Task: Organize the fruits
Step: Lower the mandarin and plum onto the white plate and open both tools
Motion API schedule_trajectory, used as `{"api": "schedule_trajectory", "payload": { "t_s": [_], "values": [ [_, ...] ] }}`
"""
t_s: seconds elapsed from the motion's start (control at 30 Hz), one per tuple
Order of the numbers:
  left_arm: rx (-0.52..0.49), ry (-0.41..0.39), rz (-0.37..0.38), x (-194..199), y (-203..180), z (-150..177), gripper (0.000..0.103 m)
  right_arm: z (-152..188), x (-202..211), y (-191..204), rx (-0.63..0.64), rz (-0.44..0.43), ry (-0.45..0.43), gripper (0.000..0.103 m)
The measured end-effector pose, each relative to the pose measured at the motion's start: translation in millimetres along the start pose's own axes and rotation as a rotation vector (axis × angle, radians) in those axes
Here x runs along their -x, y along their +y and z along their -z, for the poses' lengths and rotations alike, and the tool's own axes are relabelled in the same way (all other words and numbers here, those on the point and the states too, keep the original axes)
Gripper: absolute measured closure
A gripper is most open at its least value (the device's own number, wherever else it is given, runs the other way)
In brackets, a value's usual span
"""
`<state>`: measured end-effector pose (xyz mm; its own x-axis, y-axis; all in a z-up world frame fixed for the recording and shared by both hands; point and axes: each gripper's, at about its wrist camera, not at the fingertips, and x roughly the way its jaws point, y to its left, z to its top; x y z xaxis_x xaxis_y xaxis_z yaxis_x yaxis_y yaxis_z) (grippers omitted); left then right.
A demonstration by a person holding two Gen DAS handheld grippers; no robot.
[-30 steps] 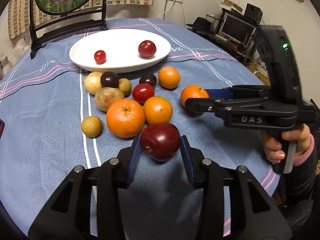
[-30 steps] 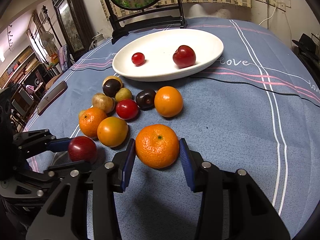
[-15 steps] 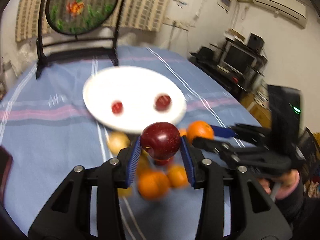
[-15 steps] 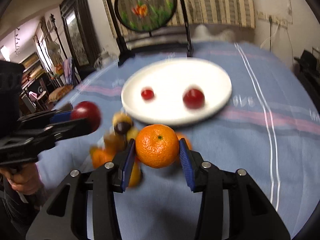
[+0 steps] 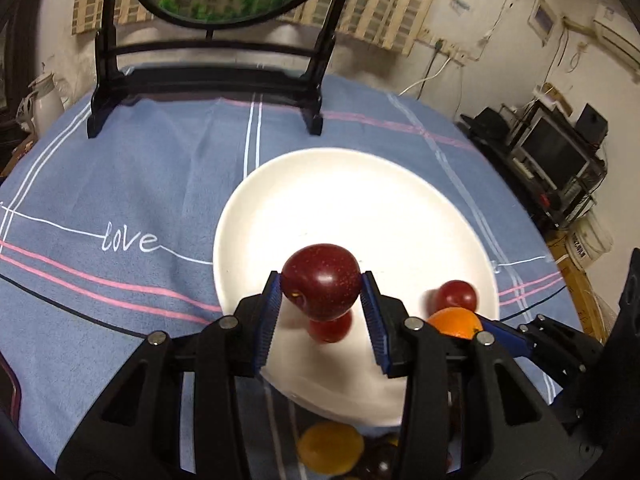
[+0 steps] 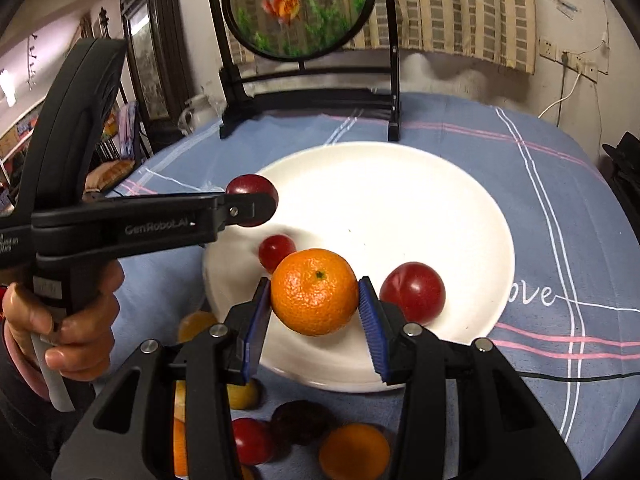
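My left gripper (image 5: 320,300) is shut on a dark red plum (image 5: 320,278), held above the near part of the white plate (image 5: 360,200). My right gripper (image 6: 315,306) is shut on an orange (image 6: 315,291), also over the plate's (image 6: 420,200) near edge. On the plate lie a large red plum (image 6: 414,293) and a small red fruit (image 6: 277,250). In the right wrist view the left gripper (image 6: 252,208) reaches in from the left with its plum (image 6: 248,190). In the left wrist view the orange (image 5: 454,322) shows at the right.
Several loose fruits lie on the blue tablecloth (image 6: 560,200) just in front of the plate: a red one (image 6: 252,440), a dark one (image 6: 302,420) and an orange one (image 6: 354,450). A round framed picture on a black stand (image 6: 308,92) rises behind the plate. A hand (image 6: 60,320) grips the left handle.
Both grippers lifted their fruits off the cloth and carried them forward from the loose pile to above the plate. The left one travelled farther. Both grips stayed the same.
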<state>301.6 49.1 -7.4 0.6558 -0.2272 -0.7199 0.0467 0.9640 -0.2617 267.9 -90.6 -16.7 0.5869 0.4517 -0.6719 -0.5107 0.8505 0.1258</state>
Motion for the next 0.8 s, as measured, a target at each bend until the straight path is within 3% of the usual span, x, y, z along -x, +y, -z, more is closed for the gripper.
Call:
{"api": "schedule_trajectory", "payload": {
  "t_s": [0.17,0.23,0.27,0.33,0.4,0.57,0.73,0.8],
  "values": [
    [-0.017,0.02,-0.028,-6.1,0.1,1.0,0.061,2.1,-7.6,1.6,0.019,0.024,0.031,0.058],
    [-0.023,0.001,-0.05,-1.9,-1.8,2.4,0.032,3.6,-7.3,1.7,0.015,0.013,0.033,0.053],
    [-0.027,-0.021,-0.058,3.2,-2.8,3.0,0.028,4.1,-3.5,2.5,0.013,0.005,0.023,0.051],
    [-0.042,-0.062,-0.072,17.0,-6.5,5.6,0.017,5.3,4.5,4.0,0.015,-0.007,0.0,0.038],
    [-0.049,-0.107,-0.076,32.2,-8.7,9.5,0.011,6.2,15.0,5.6,0.012,-0.012,-0.042,0.038],
    [-0.033,-0.135,-0.074,54.2,-8.6,29.9,0.007,15.7,29.7,3.4,-0.028,-0.04,-0.048,0.038],
    [-0.045,-0.144,-0.125,72.8,-2.2,58.6,0.004,34.8,46.3,-5.0,-0.092,-0.038,-0.044,0.038],
    [-0.028,-0.139,-0.106,80.6,5.4,74.1,0.003,43.0,53.3,-10.3,-0.112,-0.026,-0.054,0.038]
  ]
}}
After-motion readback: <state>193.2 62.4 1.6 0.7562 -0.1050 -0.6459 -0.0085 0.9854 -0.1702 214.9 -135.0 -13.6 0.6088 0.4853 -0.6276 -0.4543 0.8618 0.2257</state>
